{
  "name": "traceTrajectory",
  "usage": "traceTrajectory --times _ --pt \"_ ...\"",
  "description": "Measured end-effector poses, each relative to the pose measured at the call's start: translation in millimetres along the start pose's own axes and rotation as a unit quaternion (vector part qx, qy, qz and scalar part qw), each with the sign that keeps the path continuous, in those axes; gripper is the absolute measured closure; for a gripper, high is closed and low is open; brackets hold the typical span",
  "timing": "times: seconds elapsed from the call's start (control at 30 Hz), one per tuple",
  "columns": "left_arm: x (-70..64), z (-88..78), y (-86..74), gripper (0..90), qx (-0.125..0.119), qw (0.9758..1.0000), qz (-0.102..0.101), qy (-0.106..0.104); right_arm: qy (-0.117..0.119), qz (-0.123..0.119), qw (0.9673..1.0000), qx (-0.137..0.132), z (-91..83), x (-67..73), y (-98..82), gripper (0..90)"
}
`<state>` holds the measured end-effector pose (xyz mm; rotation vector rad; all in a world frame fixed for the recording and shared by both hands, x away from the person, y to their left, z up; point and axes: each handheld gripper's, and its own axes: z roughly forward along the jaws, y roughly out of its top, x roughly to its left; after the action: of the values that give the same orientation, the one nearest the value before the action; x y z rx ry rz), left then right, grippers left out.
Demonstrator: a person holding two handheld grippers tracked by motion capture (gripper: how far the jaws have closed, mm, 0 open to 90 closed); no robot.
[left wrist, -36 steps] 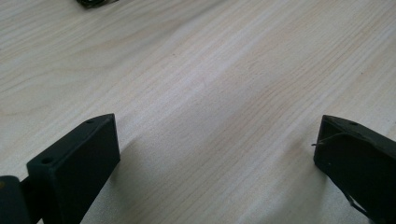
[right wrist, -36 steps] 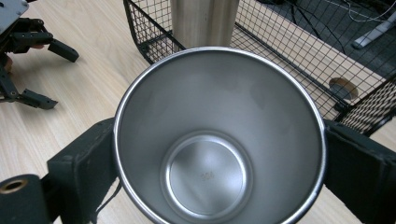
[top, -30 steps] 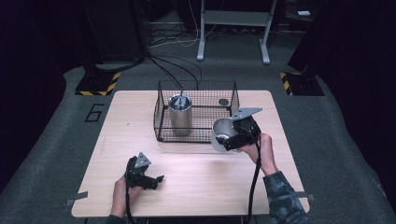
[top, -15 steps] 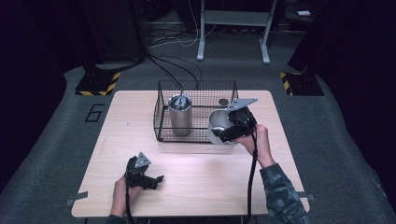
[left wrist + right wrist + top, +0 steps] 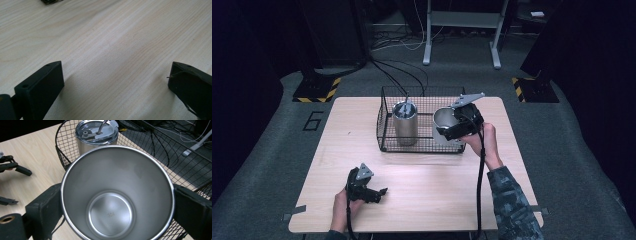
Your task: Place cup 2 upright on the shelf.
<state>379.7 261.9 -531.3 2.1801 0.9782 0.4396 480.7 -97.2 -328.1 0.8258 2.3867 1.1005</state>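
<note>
While the right hand-held gripper [image 5: 451, 129] clamps the open stainless-steel cup [image 5: 117, 192] by its walls over the black wire basket [image 5: 384, 131], the smooth rigid metal looks slippery; gripping near the rim seems safest. The left hand-held gripper [image 5: 379, 192] rests wide open on the tabletop [image 5: 432, 190].

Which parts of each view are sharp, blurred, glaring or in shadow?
High view: table lit, surroundings dark, image soft. Left gripper view: wood grain sharp, near jaws slightly blurred, casting soft shadows. Right gripper view: steel cup sharp with soft sheen inside, lidded tumbler and wire basket clear.
</note>
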Motion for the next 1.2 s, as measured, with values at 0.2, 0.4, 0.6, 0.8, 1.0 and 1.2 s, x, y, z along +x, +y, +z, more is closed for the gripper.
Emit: traceTrajectory --times 0.2,0.4,0.6,0.8,1.0,1.2 --pt "0.0 0.0 0.0 0.4 0.000 1.0000 0.000 0.000 -0.005 -0.001 1.0000 0.001 2.8 -4.6 6.9 5.9" --pt "0.1 -0.1 0.0 0.4 0.001 1.0000 0.002 0.000 -0.013 -0.005 0.9999 0.001 6.1 -9.1 12.9 5.9" --pt "0.0 -0.1 0.0 0.4 0.001 1.0000 0.001 0.000 -0.012 -0.005 0.9999 -0.001 9.6 -14.2 20.9 5.9" --pt "0.1 -0.1 0.0 0.4 0.001 1.0000 0.002 0.000 -0.013 -0.007 0.9999 0.003 14.6 -14.8 29.3 5.9" --pt "0.0 -0.1 0.0 0.4 0.001 1.0000 0.001 -0.001 -0.013 -0.003 0.9999 0.006 21.3 -18.6 31.8 5.9" --pt "0.0 -0.1 0.0 0.4 0.001 1.0000 0.001 -0.001 -0.016 0.002 0.9998 0.011 28.0 -23.3 33.6 5.9"
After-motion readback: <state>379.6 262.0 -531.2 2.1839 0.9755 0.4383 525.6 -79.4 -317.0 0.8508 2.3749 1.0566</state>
